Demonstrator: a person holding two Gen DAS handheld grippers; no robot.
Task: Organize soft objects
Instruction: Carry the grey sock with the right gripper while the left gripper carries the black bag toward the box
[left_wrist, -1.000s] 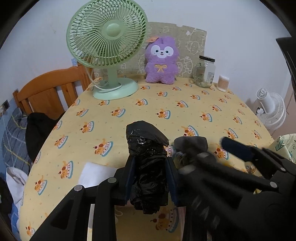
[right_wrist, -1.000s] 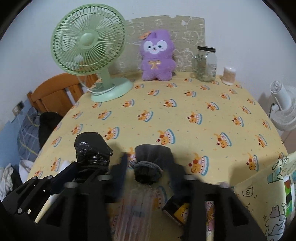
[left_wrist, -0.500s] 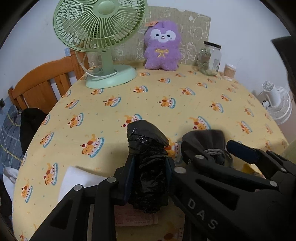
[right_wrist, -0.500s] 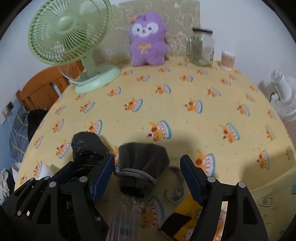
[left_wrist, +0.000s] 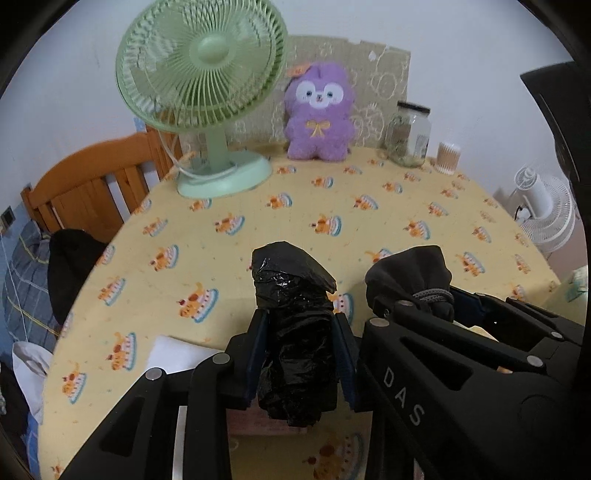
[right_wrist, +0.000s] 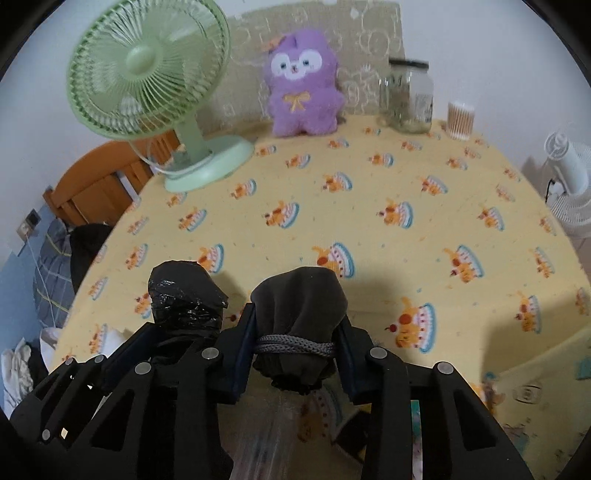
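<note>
In the left wrist view, the left gripper (left_wrist: 300, 356) at lower centre pinches a crumpled black plastic bag (left_wrist: 293, 317) above the yellow cake-print tablecloth (left_wrist: 258, 221), with a green desk fan (left_wrist: 201, 92) at upper left. In the right wrist view, the right gripper (right_wrist: 297, 350) at lower centre is closing its jaws on a dark grey drawstring pouch (right_wrist: 301, 306), pads pressing at its corded neck; a purple plush toy (right_wrist: 301, 85) sits at top centre.

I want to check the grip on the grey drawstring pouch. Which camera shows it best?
The right wrist view: the pouch sits centred between the right gripper's closing jaws, cord and both pads visible. The left wrist view shows only the pouch's top and cord, off to the side behind that gripper's frame.
</note>
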